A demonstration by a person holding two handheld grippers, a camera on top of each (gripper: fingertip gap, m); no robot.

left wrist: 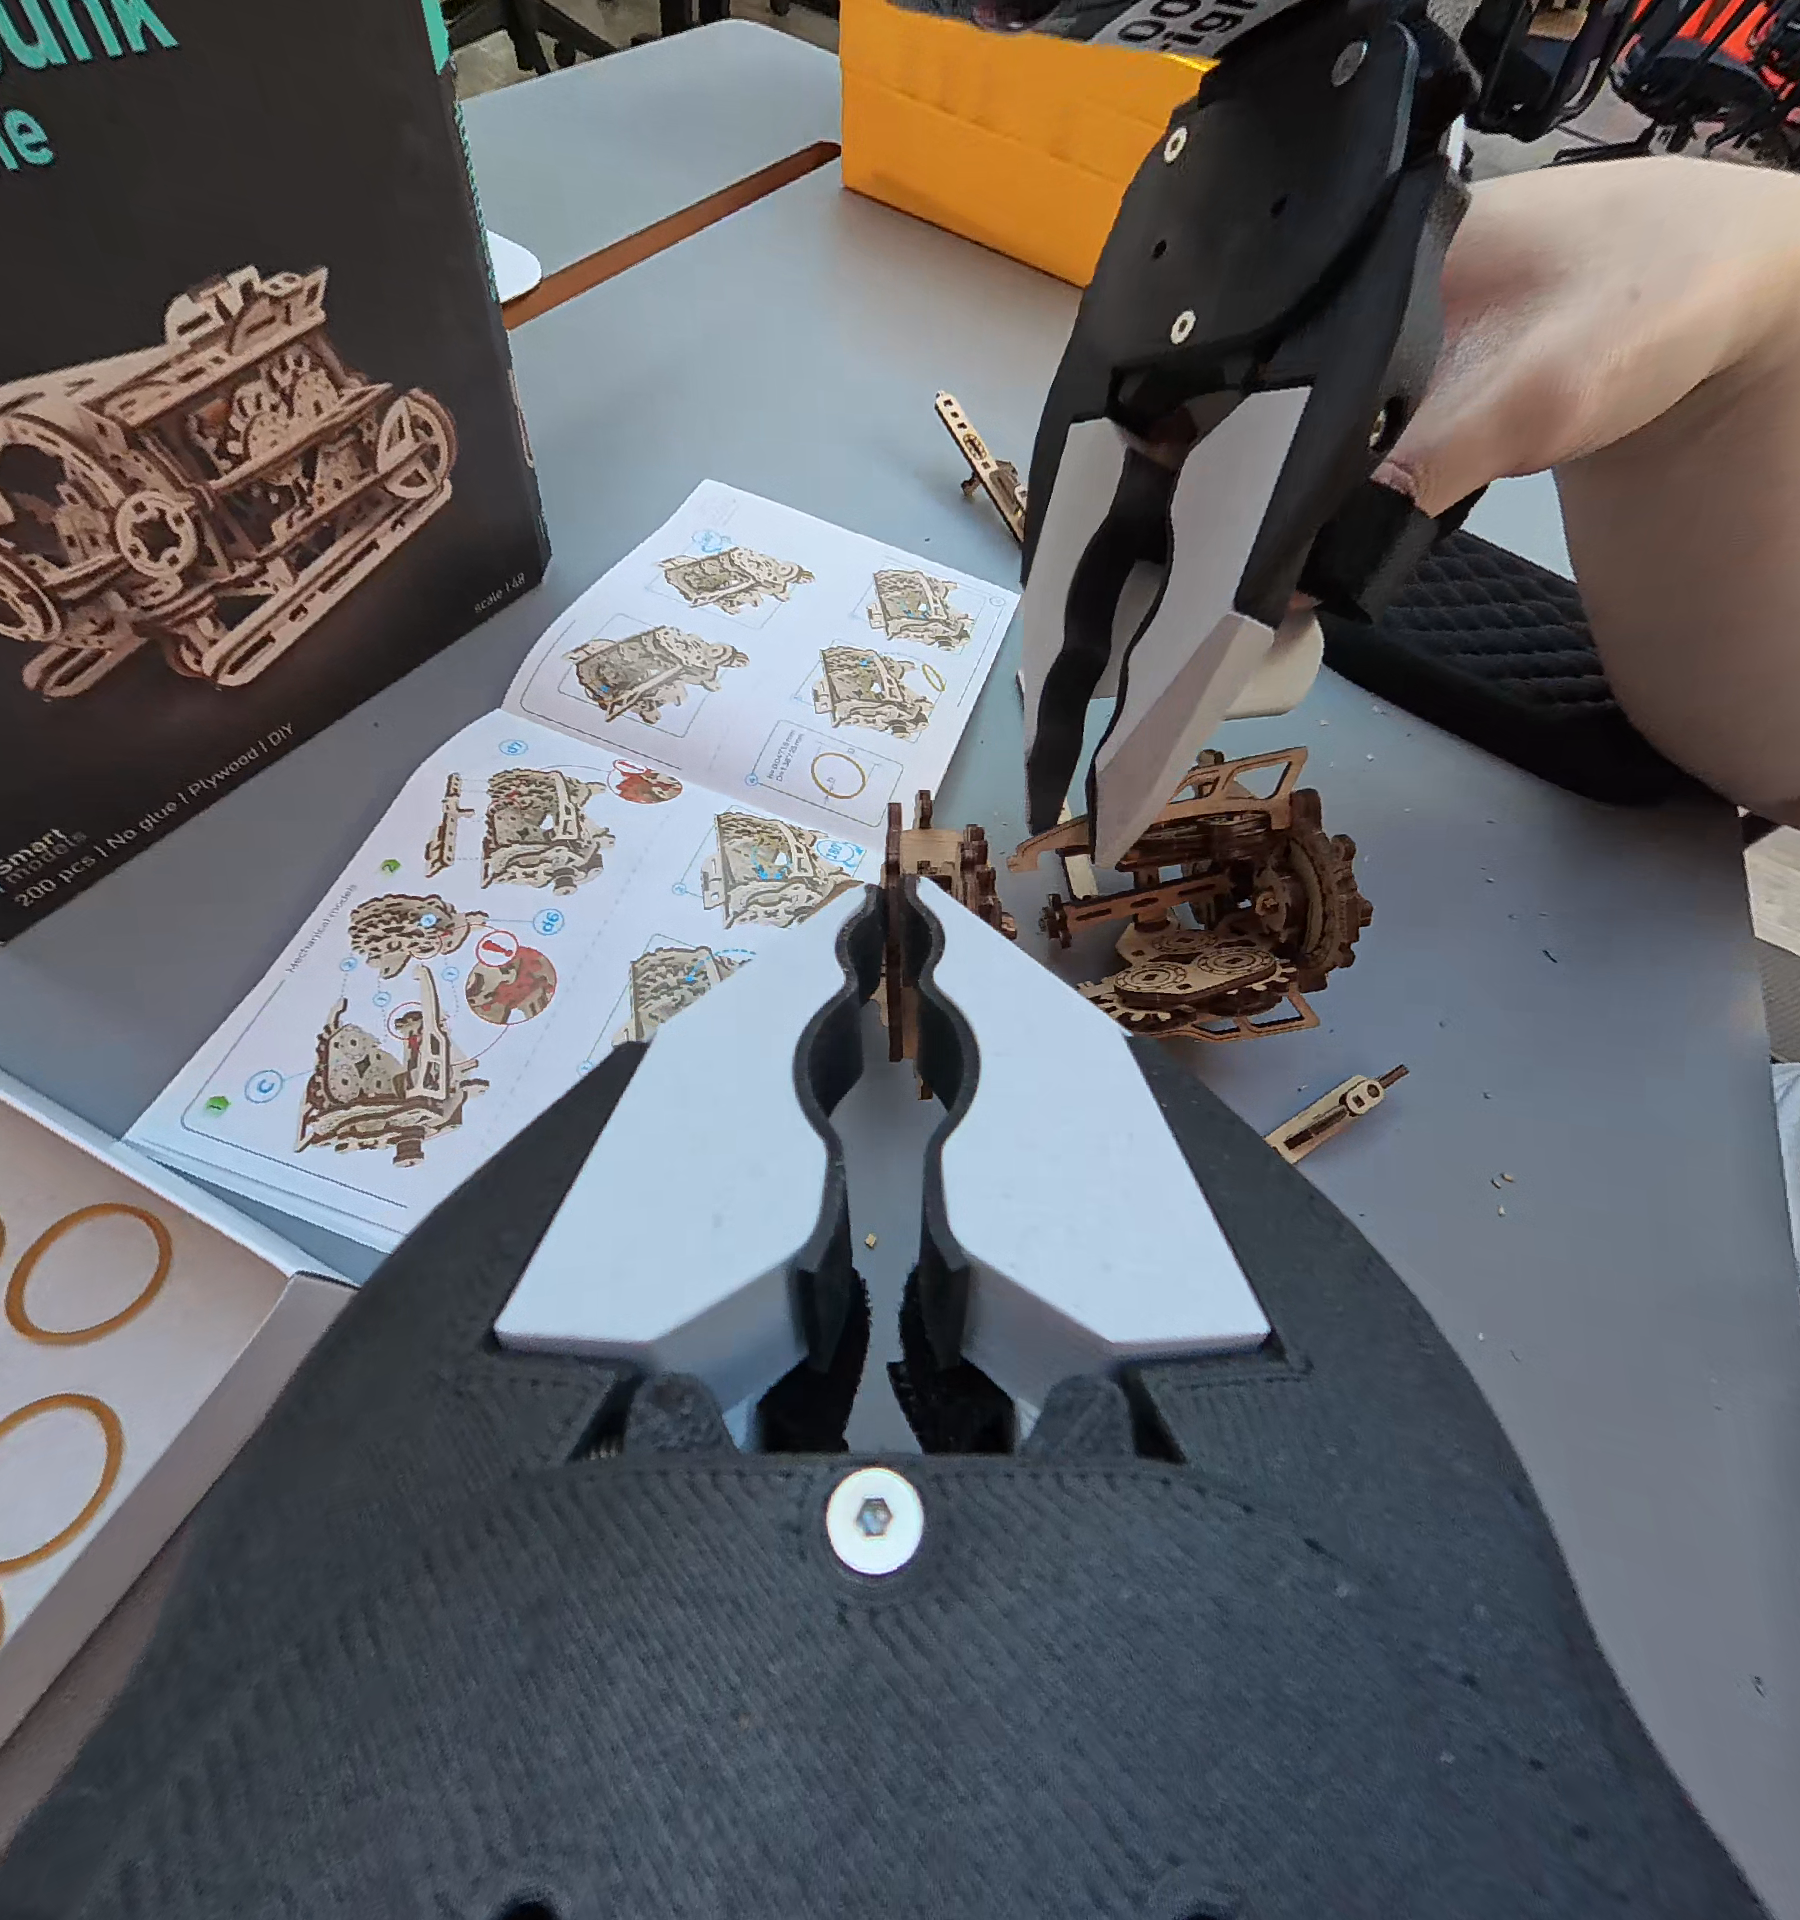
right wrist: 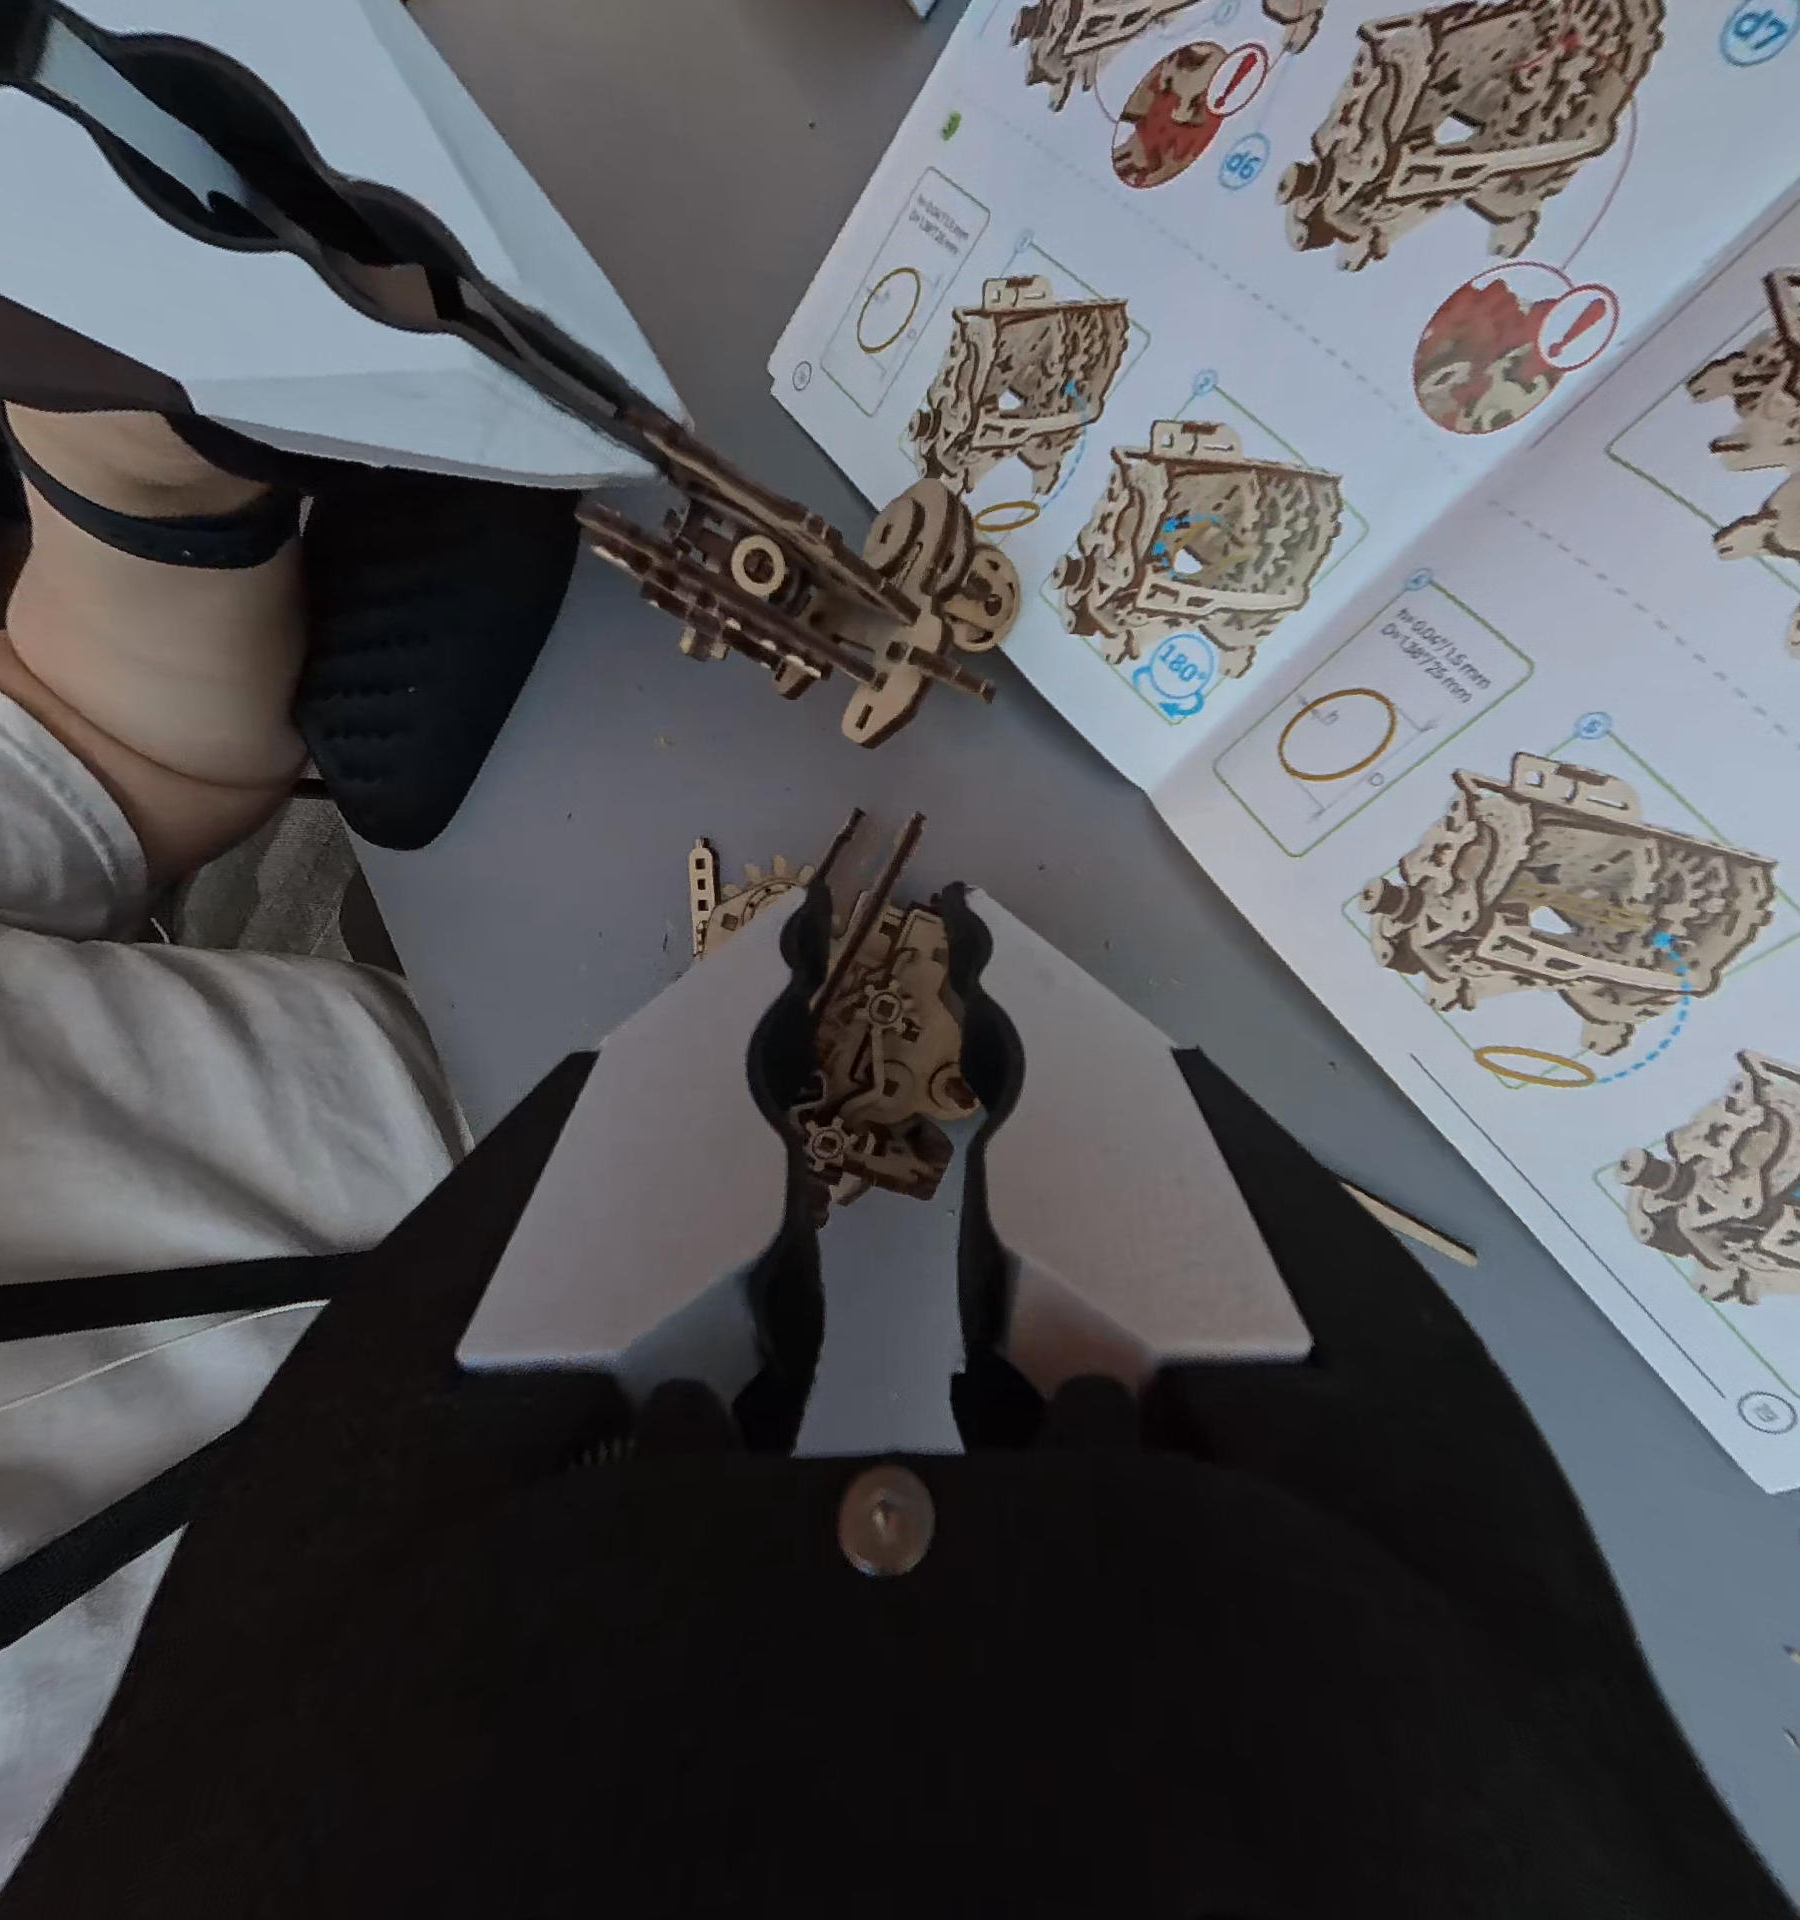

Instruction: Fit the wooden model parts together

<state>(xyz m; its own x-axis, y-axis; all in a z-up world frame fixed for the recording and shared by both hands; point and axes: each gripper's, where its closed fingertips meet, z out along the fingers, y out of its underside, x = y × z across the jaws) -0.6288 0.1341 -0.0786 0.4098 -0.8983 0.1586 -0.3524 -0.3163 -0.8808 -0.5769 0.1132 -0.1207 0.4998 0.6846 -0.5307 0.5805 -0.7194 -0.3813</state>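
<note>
My left gripper (left wrist: 901, 914) is shut on a small wooden sub-assembly (left wrist: 927, 862) with discs and slotted plates, held upright just above the grey table (left wrist: 771, 343). In the right wrist view this gripper (right wrist: 657, 447) comes in from the upper left with that piece (right wrist: 782, 592) sticking out of its tips. My right gripper (right wrist: 885, 904) is shut on the larger wooden gear assembly (right wrist: 875, 1070). In the left wrist view it (left wrist: 1072, 831) reaches down from above onto that assembly (left wrist: 1228, 914), which rests on the table. The two wooden parts are close together but apart.
An open instruction booklet (left wrist: 584, 831) lies left of the parts, also in the right wrist view (right wrist: 1395, 623). The kit box (left wrist: 200, 468) stands behind it. A tray of rubber bands (left wrist: 65, 1299), an orange box (left wrist: 989, 135), a black pad (left wrist: 1498, 665) and loose wooden strips (left wrist: 1332, 1117) lie around. Across from one pair of fingers to the other is roughly 8 centimetres.
</note>
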